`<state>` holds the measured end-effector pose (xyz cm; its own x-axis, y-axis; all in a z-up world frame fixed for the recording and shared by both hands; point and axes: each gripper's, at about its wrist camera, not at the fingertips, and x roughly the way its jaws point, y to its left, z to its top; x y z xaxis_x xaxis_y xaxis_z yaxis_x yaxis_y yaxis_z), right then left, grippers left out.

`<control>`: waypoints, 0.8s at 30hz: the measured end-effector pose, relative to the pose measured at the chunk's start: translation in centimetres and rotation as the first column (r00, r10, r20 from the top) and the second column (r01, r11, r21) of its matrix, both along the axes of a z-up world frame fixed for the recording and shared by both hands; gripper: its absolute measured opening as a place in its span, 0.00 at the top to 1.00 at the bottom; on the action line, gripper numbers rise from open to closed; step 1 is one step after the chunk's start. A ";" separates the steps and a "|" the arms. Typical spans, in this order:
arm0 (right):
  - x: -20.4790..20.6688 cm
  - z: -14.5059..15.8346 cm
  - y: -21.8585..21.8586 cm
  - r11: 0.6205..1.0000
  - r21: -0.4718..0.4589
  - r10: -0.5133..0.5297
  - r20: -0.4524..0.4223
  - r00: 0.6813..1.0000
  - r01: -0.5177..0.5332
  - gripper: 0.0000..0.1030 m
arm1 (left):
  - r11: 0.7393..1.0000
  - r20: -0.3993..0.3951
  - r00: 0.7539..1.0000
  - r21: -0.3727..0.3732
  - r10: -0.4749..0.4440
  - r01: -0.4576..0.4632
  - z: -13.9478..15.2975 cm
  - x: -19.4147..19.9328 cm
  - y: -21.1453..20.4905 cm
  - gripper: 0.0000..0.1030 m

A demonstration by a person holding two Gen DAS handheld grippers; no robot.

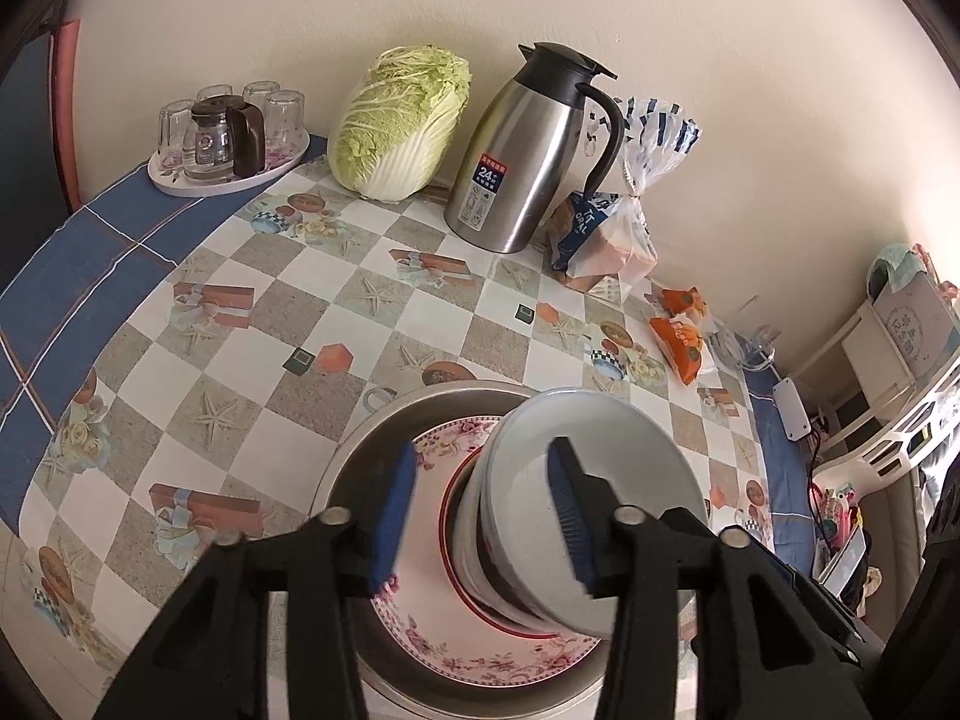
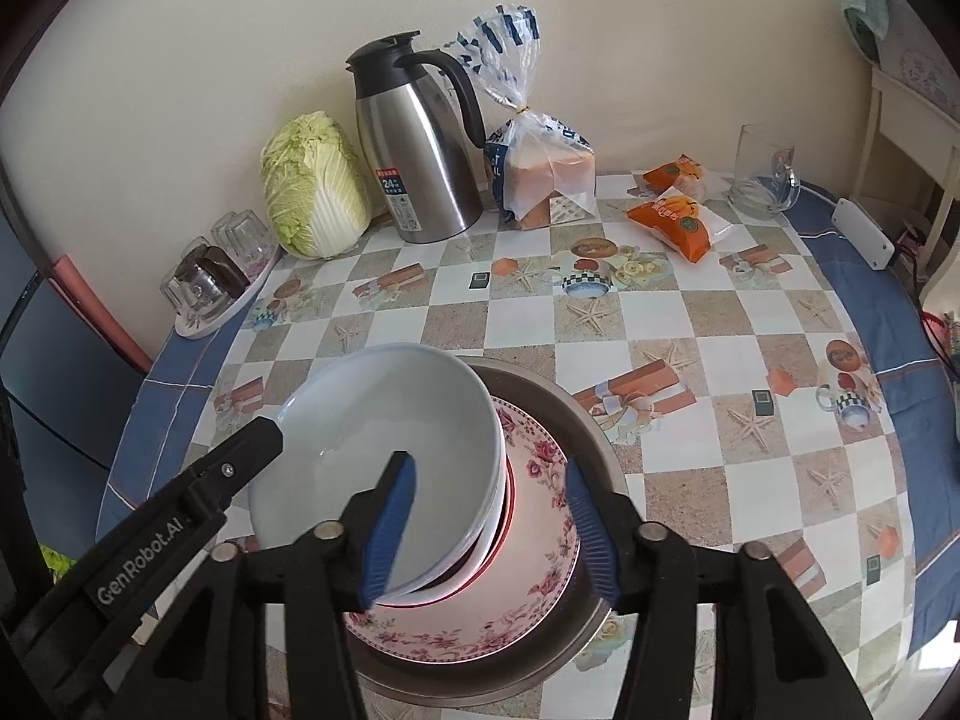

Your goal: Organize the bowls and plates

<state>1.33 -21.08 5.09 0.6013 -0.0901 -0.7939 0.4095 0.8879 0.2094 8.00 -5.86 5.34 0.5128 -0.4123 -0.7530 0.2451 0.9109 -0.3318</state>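
Two grippers, both let go of the white bowl.

My left gripper (image 1: 483, 516) has its blue pads apart, one on each side of the white bowl's (image 1: 606, 468) rim, and I see no pad pressing on it. My right gripper (image 2: 489, 531) is parted the same way around the other side of the rim. The bowl sits on top of a stack, on the flowered plate (image 2: 528, 600), inside the metal pan (image 2: 576, 402) on the checked table (image 2: 690, 324). I think the stacking step is done. Next I should lift both grippers away slowly, so I don't bump the bowl.
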 end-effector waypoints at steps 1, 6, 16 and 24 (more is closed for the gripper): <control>-0.1 0.1 -0.1 1.000 -0.004 -0.002 0.002 1.000 0.002 0.39 | 1.000 0.005 1.000 0.002 0.004 -0.004 0.1 0.0 0.1 0.42; -0.2 0.1 -0.4 1.000 -0.008 -0.010 -0.003 1.000 0.010 0.29 | 0.999 0.001 0.999 0.025 0.041 -0.041 0.2 0.2 0.9 0.25; 0.0 -0.4 -0.5 1.000 -0.016 -0.008 -0.029 1.000 0.007 0.17 | 0.989 -0.013 0.995 0.110 0.095 -0.093 -0.7 0.8 1.8 0.15; 0.0 -0.5 -0.7 1.000 -0.019 -0.011 -0.032 0.999 0.010 0.08 | 0.985 -0.014 0.993 0.123 0.121 -0.118 -0.9 1.0 2.2 0.12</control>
